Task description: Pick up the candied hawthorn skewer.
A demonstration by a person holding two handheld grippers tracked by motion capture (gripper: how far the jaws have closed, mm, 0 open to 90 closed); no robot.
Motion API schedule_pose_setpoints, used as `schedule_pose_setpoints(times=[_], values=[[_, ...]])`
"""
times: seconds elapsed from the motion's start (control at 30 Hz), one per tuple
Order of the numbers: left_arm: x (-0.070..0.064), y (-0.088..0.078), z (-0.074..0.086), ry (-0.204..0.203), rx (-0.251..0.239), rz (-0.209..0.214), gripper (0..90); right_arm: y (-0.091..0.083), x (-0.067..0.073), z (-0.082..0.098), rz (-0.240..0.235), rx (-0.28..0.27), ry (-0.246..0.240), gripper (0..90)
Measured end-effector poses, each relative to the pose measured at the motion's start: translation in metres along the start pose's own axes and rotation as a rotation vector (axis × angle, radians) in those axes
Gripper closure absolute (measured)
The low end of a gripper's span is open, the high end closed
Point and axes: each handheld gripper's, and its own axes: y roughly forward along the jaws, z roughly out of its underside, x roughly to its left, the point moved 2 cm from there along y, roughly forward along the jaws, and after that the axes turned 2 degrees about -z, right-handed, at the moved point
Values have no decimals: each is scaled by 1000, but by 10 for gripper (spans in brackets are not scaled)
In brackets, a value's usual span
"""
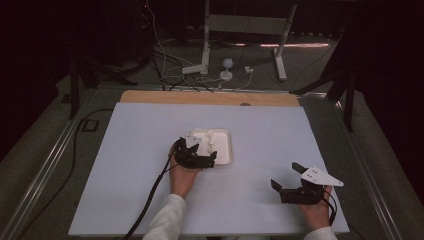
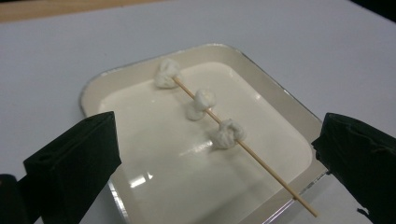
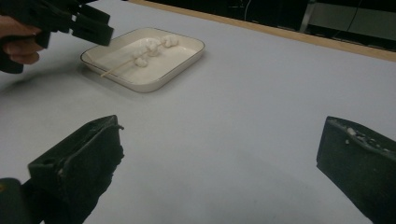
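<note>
Here, white tray holds skewer threaded with three dumplings; left gripper released above; right gripper released.

From the high view, my left gripper covers the near left corner of the tray, and the skewer there is too small to make out. In my left gripper view the frame cuts off the tray's near edge. My right gripper's view crops my left hand.
</note>
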Motion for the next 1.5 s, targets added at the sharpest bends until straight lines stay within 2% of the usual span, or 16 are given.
schedule_pose_setpoints(times=[0.13,0.27,0.3,0.37,0.4,0.43,0.47,0.5,0.53,0.57,0.6,0.63,0.67,0.83,1.13,1.5], values=[[-4,7,1,-9,20,16,2,0,0,0,-1,-1,3,0],[-8,14,5,34,103,-30,30,-1,-1,0,-1,-3,6,0],[-8,15,7,40,123,-37,71,-1,-1,0,-2,-3,7,0],[-7,17,10,55,176,-87,180,-1,-1,0,-2,-3,7,0],[-6,16,11,59,189,-101,180,-1,-1,0,-2,-3,7,0],[-6,15,11,64,191,-105,239,-1,-1,0,-2,-4,7,0],[-6,14,11,74,194,-108,335,-1,0,0,-3,-3,6,0],[-5,11,10,83,201,-99,335,-1,0,0,-3,-3,6,0],[-5,9,10,90,209,-91,500,-1,-1,0,-3,-2,8,0],[-4,7,9,91,220,-88,555,-1,-1,0,-3,-3,8,0],[-3,6,9,91,231,-86,555,-1,-1,0,-3,-3,8,0],[-3,4,9,90,243,-85,651,-1,-1,0,-3,-2,8,0],[-1,3,8,90,255,-89,651,0,-1,0,-4,-2,9,0],[4,1,7,42,278,-73,888,1,1,0,-9,3,4,0],[10,0,6,-25,268,-15,899,0,0,1,-9,3,7,0],[17,-15,3,-67,216,31,900,1,0,0,-8,6,5,0]])
